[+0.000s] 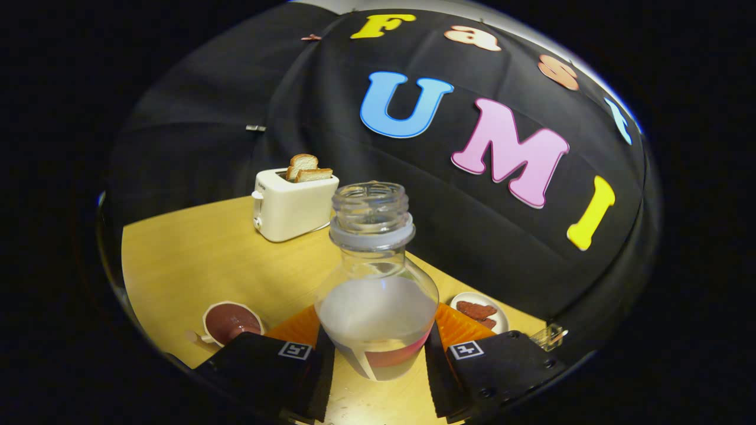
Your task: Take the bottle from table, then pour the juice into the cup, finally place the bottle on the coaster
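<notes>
Fingers: clamped on the bottle point(378, 295), one finger on each side of its lower body; gripper point(378, 366) midpoint sits on the bottle's label band.
Grip reason: the hold is low on the wide part, I think so that the neck stays free for pouring.
Bottle: between the fingers, upright, cap off, mouth open at 12 o'clock from the fingers. Pale juice fills about the lower half. I cannot tell if its base touches the table point(195, 265) or is lifted.
Coaster: an orange ribbed piece point(458, 324) shows just behind the bottle, on both sides of it, at 11 and 1 o'clock from the fingers. It is probably the coaster, placed close so the last step is short.
Cup: a cup point(231, 321) with dark inside stands at 10 o'clock, near the left finger, apart from the bottle. Its handle points away from the bottle.
Plate: a small white plate point(499, 316) with reddish pieces at 2 o'clock, beyond the coaster.
Toaster: a white toaster point(292, 206) with two bread slices, far at 11 o'clock, well apart.
Stage: the bottle is taken; pouring into the cup seems the step to come.
Risk: the open mouth can spill if the tilt begins before the cup.
</notes>
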